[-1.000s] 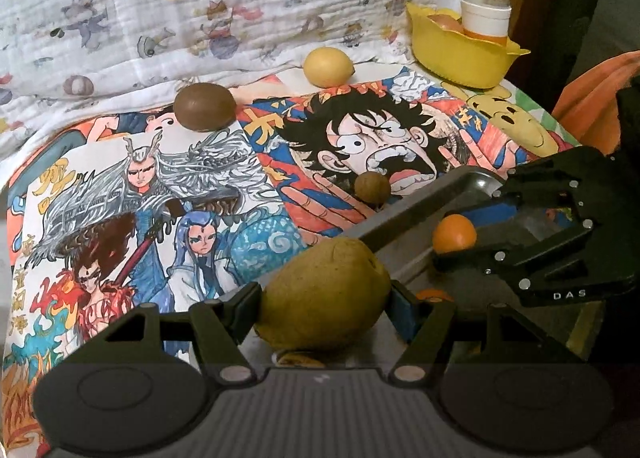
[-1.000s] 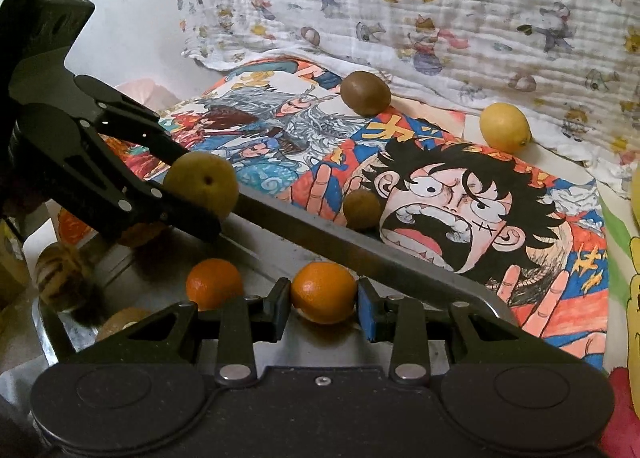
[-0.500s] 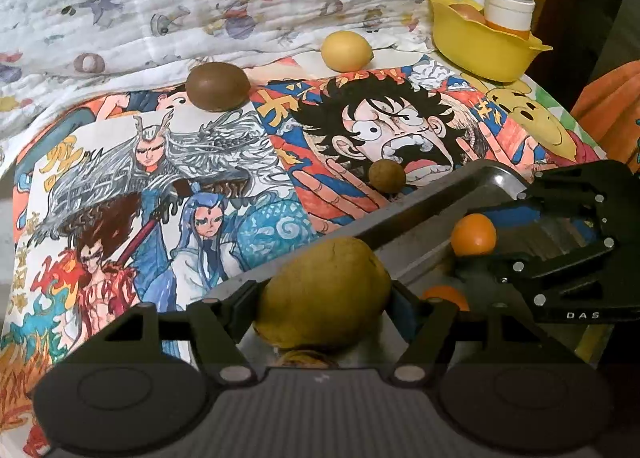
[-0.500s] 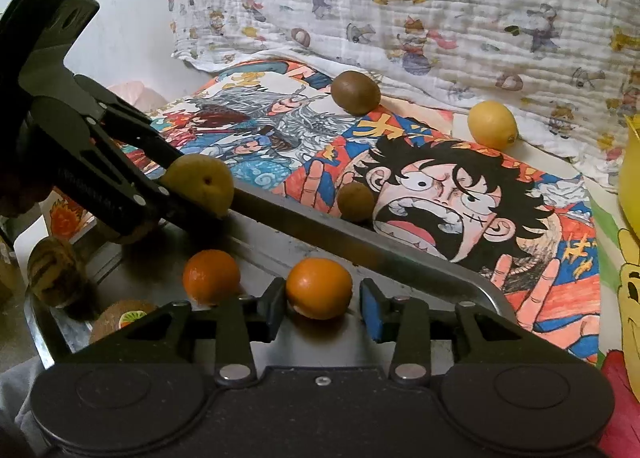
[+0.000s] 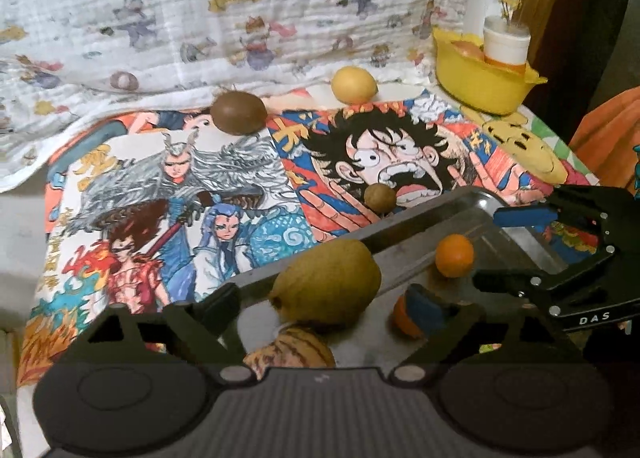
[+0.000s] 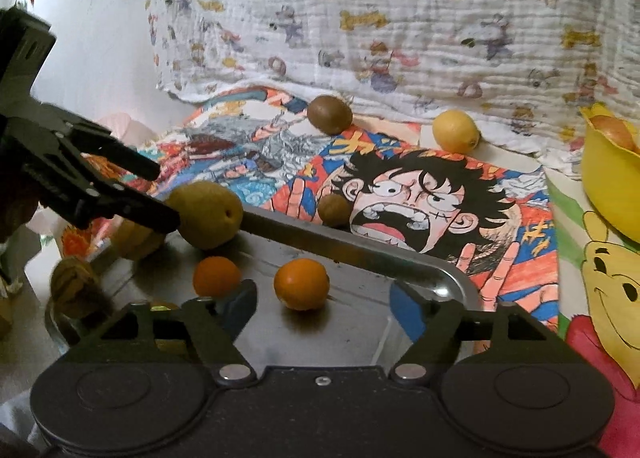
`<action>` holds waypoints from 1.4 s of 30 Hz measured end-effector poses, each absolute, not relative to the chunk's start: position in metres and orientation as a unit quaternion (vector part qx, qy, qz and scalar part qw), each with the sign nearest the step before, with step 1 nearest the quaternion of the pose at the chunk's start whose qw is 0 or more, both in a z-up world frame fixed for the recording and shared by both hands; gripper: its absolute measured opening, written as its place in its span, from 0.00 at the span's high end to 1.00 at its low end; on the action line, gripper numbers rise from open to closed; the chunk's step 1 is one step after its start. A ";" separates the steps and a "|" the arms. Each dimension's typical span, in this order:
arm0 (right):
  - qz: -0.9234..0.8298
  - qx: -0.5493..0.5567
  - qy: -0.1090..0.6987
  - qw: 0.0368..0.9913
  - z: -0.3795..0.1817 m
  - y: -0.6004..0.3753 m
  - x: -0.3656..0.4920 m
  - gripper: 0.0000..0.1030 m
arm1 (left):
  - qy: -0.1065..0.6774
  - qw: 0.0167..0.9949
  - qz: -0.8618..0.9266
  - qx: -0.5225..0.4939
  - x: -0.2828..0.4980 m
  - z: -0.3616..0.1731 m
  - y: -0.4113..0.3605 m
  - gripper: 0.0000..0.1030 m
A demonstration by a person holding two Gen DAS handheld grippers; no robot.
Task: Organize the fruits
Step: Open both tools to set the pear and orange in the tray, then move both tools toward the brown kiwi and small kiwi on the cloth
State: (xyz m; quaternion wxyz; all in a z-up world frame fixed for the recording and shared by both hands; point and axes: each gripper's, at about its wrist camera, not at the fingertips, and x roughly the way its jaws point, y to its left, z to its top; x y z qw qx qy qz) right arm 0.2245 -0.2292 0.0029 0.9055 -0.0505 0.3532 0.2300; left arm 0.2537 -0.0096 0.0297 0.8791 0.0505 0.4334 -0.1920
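My left tongs (image 5: 324, 298) are opening around the yellow-green pear (image 5: 326, 286), which sits against the near rim of the metal tray (image 6: 360, 250); my right tongs (image 6: 322, 300) are likewise opening, the orange (image 6: 302, 284) lying free on the tray floor between the pads with a second orange (image 6: 216, 276) just beside it. To finish this release cleanly, I let both sets spread fully before lifting, then withdraw straight up so no pad nudges a round fruit into a roll. The kiwi (image 5: 238, 111), lemon (image 5: 354, 85) and small brown fruit (image 5: 380, 197) lie outside the tray on the picture cloth (image 5: 160, 185), not yet gathered.
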 end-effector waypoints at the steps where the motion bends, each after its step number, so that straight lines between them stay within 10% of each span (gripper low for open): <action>1: 0.228 -0.045 0.350 0.908 0.005 -0.230 0.221 0.20 | 0.430 0.882 -0.189 0.048 0.250 0.033 -0.008 0.06; 10: 0.219 0.017 0.326 0.920 0.026 -0.233 0.178 0.01 | 0.389 0.906 -0.170 0.001 0.198 0.052 0.016 0.01; 42: 0.114 -0.036 0.358 0.926 0.015 -0.216 0.096 0.01 | 0.368 0.912 -0.169 0.060 0.084 0.014 0.030 0.01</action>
